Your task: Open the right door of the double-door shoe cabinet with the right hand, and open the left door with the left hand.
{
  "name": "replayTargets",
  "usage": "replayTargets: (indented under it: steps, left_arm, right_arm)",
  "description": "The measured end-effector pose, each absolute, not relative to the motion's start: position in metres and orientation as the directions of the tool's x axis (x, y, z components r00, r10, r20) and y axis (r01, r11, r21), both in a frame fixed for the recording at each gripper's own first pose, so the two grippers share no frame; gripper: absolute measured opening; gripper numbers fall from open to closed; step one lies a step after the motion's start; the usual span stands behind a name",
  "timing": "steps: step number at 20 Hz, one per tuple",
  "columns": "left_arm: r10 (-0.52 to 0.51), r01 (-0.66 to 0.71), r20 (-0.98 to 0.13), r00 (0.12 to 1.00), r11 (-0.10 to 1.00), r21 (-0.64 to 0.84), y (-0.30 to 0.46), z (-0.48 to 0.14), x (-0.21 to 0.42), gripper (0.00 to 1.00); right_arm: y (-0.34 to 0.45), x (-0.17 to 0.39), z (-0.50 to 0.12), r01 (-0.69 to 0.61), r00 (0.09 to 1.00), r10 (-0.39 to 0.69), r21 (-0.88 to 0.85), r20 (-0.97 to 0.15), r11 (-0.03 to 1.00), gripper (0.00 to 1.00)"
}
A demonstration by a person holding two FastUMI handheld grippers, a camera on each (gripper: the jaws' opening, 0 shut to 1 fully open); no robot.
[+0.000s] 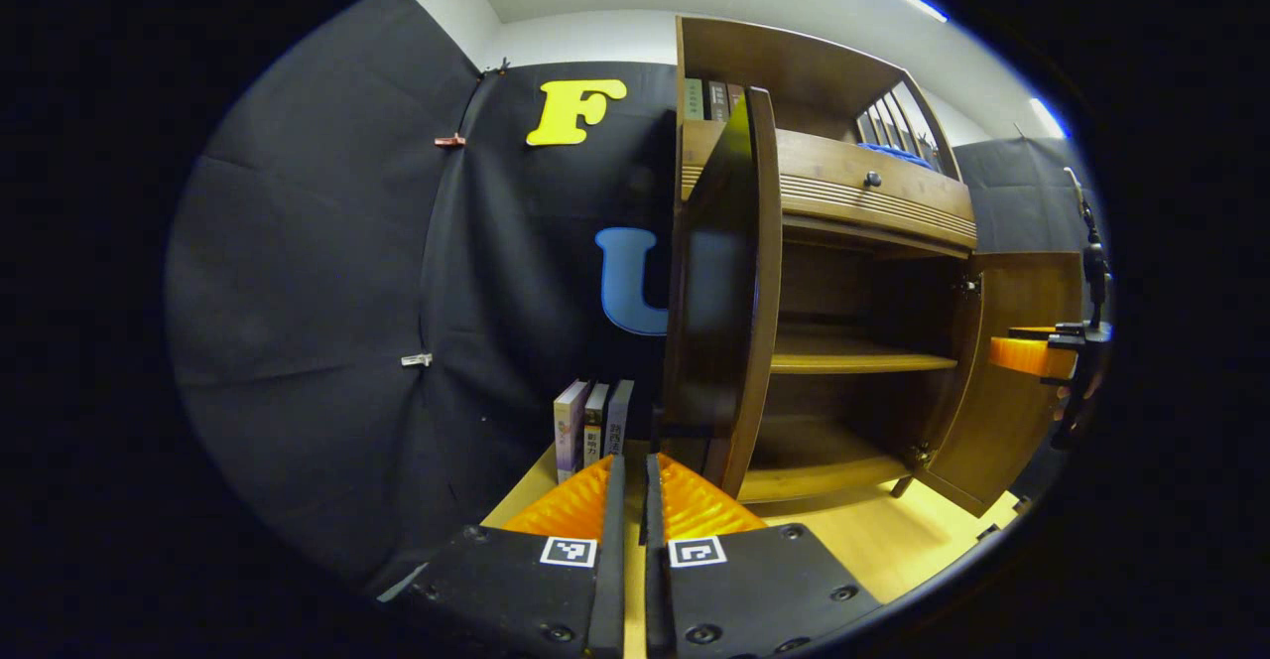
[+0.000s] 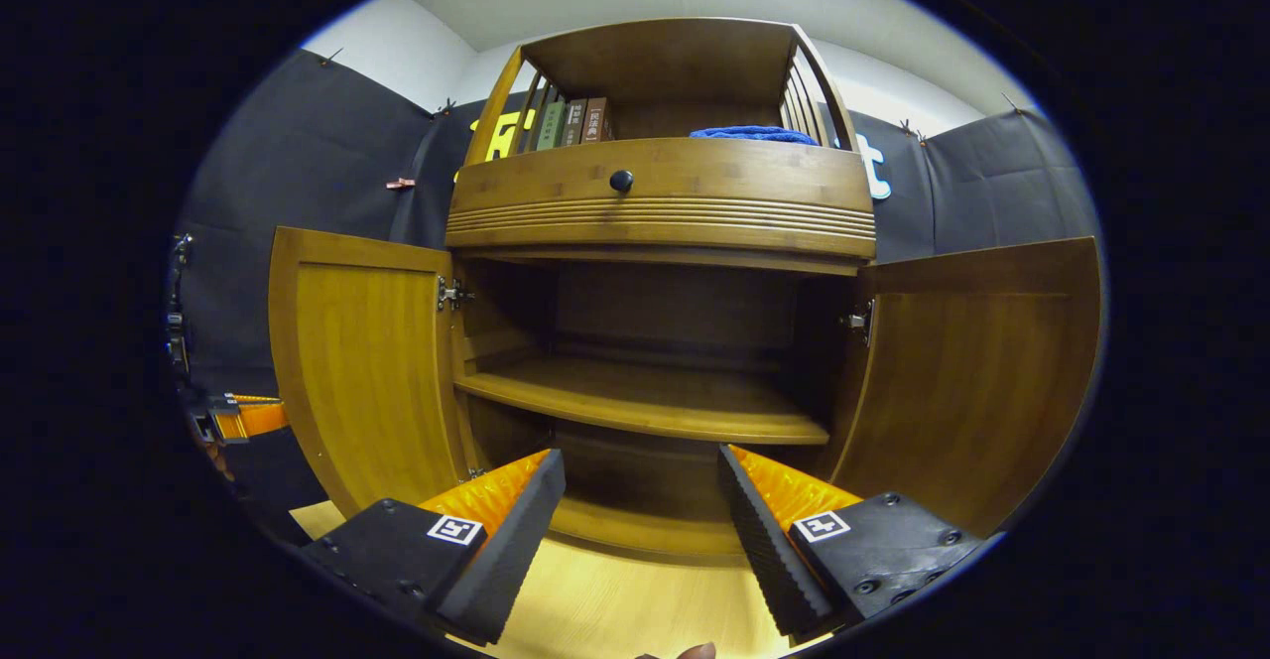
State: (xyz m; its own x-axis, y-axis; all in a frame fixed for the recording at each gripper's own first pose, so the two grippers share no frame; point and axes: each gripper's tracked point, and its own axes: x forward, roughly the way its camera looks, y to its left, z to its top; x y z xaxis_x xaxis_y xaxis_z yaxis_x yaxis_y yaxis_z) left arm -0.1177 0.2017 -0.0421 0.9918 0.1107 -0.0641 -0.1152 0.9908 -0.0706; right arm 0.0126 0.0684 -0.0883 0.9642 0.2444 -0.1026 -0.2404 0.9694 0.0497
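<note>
Both doors of the shoe cabinet point(image 2: 660, 202) already stand swung out, so judge the task as essentially done; what matters now is where each door sits relative to your fingers.

Your left gripper point(image 1: 627, 500) has its fingers clenched together with nothing between them. The left door point(image 1: 729, 292) stands just ahead and slightly to the right of those fingertips, seen nearly edge-on, its long axis upright and its free edge turned toward you. It is close, but the fingers appear apart from it rather than touching. The books point(image 1: 593, 426) stand on the table point(image 1: 893, 530) just left of the door's foot, so keep any sweep away from that side.

Your right gripper point(image 2: 641, 520) has its fingers released and spread wide, holding nothing. It faces the cabinet squarely: the open interior and its shelf point(image 2: 645, 406) lie straight ahead between the two fingers. In that view the right door point(image 2: 977, 381) hangs to the right of the fingers, near the right fingertip but not touching it, while the left door lies to the left.

If either door needs a further push, the left gripper is much the nearer to the left door, and the right gripper to the right door. In the left gripper view the right gripper shows far off beside the right door's outer edge.
</note>
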Motion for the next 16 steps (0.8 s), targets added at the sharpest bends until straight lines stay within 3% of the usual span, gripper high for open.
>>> replayTargets:
  steps: [5,6,9,16]
  left_arm:
    - [0.099,-0.103,-0.059,0.993,0.992,-0.069,0.18,-0.038,-0.141,0.04]
    - [0.092,-0.095,-0.055,0.994,0.993,-0.063,0.174,-0.036,-0.145,0.14]
    - [0.073,-0.076,-0.037,0.997,0.995,-0.069,0.155,-0.026,-0.152,0.25]
    - [-0.004,0.002,-0.033,0.999,0.998,-0.065,0.083,-0.021,-0.145,0.75]
  right_arm:
    - [0.064,0.014,-0.079,-0.22,0.973,0.222,0.03,-0.068,0.975,0.98]
    - [0.065,0.015,-0.077,-0.223,0.972,0.224,0.031,-0.064,0.974,0.98]
    - [0.065,0.021,-0.074,-0.236,0.97,0.237,0.024,-0.063,0.972,0.98]
    - [0.065,0.031,-0.073,-0.239,0.968,0.242,0.048,-0.066,0.97,0.98]
